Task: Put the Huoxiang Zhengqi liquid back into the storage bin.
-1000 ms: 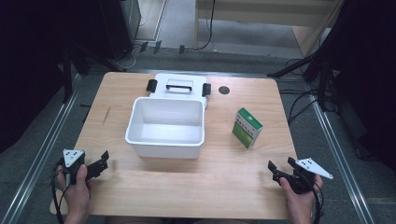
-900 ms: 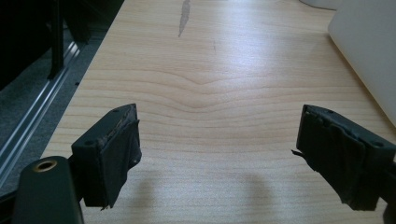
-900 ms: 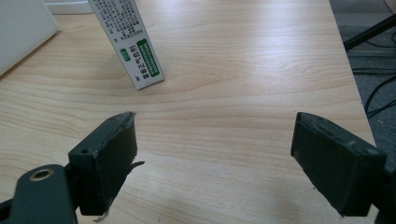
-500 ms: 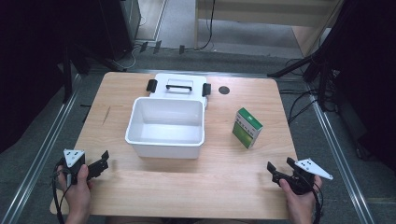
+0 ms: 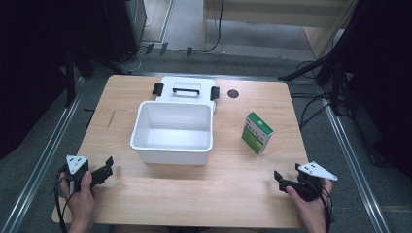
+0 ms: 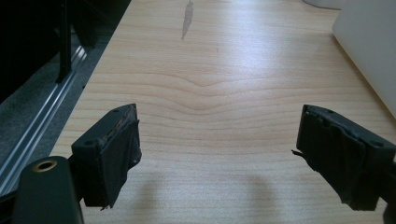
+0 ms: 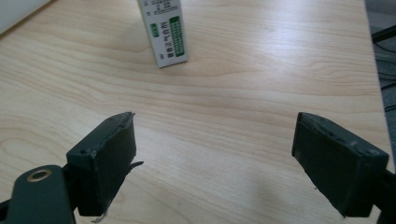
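Nothing is being done yet: both grippers, left gripper (image 5: 104, 167) and right gripper (image 5: 282, 180), are waiting low in frame, fingers wide open and empty, green box (image 5: 258, 132) standing right of the empty white bin (image 5: 172, 156).

A light wooden counter (image 5: 160, 196) stands on grey carpeted floor (image 5: 43, 131), flanked by metal rails (image 5: 350, 155), with dark stands (image 5: 335, 73) and cables (image 5: 311, 109) behind.

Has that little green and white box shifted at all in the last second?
No. The green and white box stands at the same spot to the right of the white bin, apart from it, as before.
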A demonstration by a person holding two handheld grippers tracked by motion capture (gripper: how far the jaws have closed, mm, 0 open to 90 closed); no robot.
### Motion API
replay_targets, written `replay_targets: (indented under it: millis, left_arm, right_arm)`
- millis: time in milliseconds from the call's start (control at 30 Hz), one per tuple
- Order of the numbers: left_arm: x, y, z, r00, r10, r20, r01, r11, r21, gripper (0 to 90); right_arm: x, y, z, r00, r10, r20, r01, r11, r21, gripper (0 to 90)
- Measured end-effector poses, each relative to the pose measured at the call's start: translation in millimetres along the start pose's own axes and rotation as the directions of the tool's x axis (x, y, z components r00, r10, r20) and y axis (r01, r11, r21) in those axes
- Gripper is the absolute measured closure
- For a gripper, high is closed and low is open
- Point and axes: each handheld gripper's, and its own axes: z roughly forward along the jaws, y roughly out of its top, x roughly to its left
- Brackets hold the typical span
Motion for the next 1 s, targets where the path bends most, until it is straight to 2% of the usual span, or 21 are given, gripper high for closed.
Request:
replay_targets:
  millis: [33, 200, 267, 333, 367, 400, 500, 533, 567, 600, 633, 667, 700, 733, 767, 800, 933, 1000]
  left_arm:
    - [0.4, -0.1, -0.2, 1.0000, -0.005, 0.003, 0.005, 1.0000, -0.001, 14.2]
    - [0.4, -0.2, -0.4, 1.0000, -0.005, 0.002, 0.005, 1.0000, -0.003, 14.2]
    - [0.7, -0.1, -0.6, 1.0000, -0.002, 0.003, 0.002, 1.0000, 0.001, 14.2]
    - [0.7, 0.0, -0.5, 1.0000, -0.002, 0.003, 0.002, 1.0000, 0.002, 14.2]
    - [0.7, 0.0, -0.4, 1.0000, -0.002, 0.003, 0.002, 1.0000, 0.003, 14.2]
    - [0.8, 0.0, -0.3, 1.0000, -0.002, 0.002, 0.002, 1.0000, 0.003, 14.2]
    - [0.7, 0.0, -0.4, 1.0000, -0.001, 0.002, 0.001, 1.0000, 0.003, 14.3]
    - [0.7, 0.0, -0.4, 1.0000, -0.001, 0.002, 0.001, 1.0000, 0.003, 14.2]
    - [0.5, 0.0, -0.4, 1.0000, -0.004, 0.003, 0.004, 1.0000, 0.003, 14.2]
    - [0.8, -0.1, -0.4, 1.0000, -0.005, 0.003, 0.005, 1.0000, 0.002, 14.2]
    - [0.8, -0.1, -0.4, 1.0000, -0.005, 0.003, 0.005, 1.0000, 0.002, 14.2]
    - [0.9, 0.0, -0.4, 1.0000, -0.005, 0.003, 0.005, 1.0000, 0.004, 14.2]
    - [1.1, 0.1, -0.4, 1.0000, -0.006, 0.003, 0.006, 1.0000, 0.005, 14.2]
    - [1.1, 0.1, -0.4, 1.0000, -0.007, 0.003, 0.007, 1.0000, 0.005, 14.2]
    - [1.1, 0.1, -0.4, 1.0000, -0.007, 0.003, 0.007, 1.0000, 0.005, 14.2]
    - [1.1, 0.1, -0.3, 1.0000, -0.007, 0.003, 0.007, 1.0000, 0.005, 14.2]
    - [1.0, 0.2, 0.3, 1.0000, -0.008, 0.005, 0.008, 0.9999, 0.007, 14.2]
    - [1.1, 0.6, 0.7, 1.0000, -0.006, 0.004, 0.006, 0.9999, 0.012, 14.2]
  right_arm:
    - [2.5, 3.3, 0.8, 0.9999, -0.011, 0.000, 0.011, 0.9998, 0.019, 13.7]
    - [2.8, 13.2, -0.5, 0.9999, -0.011, -0.005, 0.011, 0.9987, 0.049, 13.7]
    - [-0.6, 23.4, -0.2, 0.9998, -0.015, -0.011, 0.016, 0.9957, 0.091, 13.9]
    - [-1.6, 27.3, 0.5, 0.9998, -0.015, -0.010, 0.016, 0.9937, 0.111, 14.0]
    - [-3.0, 36.4, 2.9, 0.9998, -0.016, -0.015, 0.019, 0.9866, 0.162, 14.0]
    - [-3.0, 36.4, 2.9, 0.9998, -0.016, -0.015, 0.019, 0.9866, 0.162, 14.0]
    - [-2.8, 50.2, 8.9, 0.9990, -0.033, -0.029, 0.039, 0.9660, 0.255, 14.0]
    - [-2.8, 50.2, 8.9, 0.9990, -0.033, -0.029, 0.039, 0.9660, 0.255, 14.0]
    - [-2.3, 53.5, 10.7, 0.9986, -0.044, -0.028, 0.050, 0.9571, 0.285, 14.0]
    - [-1.1, 60.6, 15.0, 0.9976, -0.062, -0.030, 0.068, 0.9364, 0.344, 14.0]
    - [-1.1, 60.6, 15.0, 0.9976, -0.062, -0.030, 0.068, 0.9364, 0.344, 14.0]
    - [-0.6, 63.0, 16.1, 0.9973, -0.066, -0.034, 0.074, 0.9302, 0.360, 14.0]
    - [0.7, 69.6, 18.5, 0.9965, -0.075, -0.036, 0.083, 0.9152, 0.394, 14.0]
    - [0.8, 73.1, 19.7, 0.9957, -0.084, -0.039, 0.092, 0.9088, 0.407, 14.1]
    - [0.8, 73.1, 19.7, 0.9957, -0.084, -0.039, 0.092, 0.9088, 0.407, 14.1]
    - [2.1, 80.1, 21.2, 0.9956, -0.083, -0.043, 0.093, 0.8956, 0.435, 14.1]
    - [4.1, 89.1, 23.2, 0.9943, -0.097, -0.044, 0.106, 0.8822, 0.459, 14.0]
    - [5.5, 96.6, 26.2, 0.9935, -0.096, -0.060, 0.113, 0.8663, 0.486, 14.0]
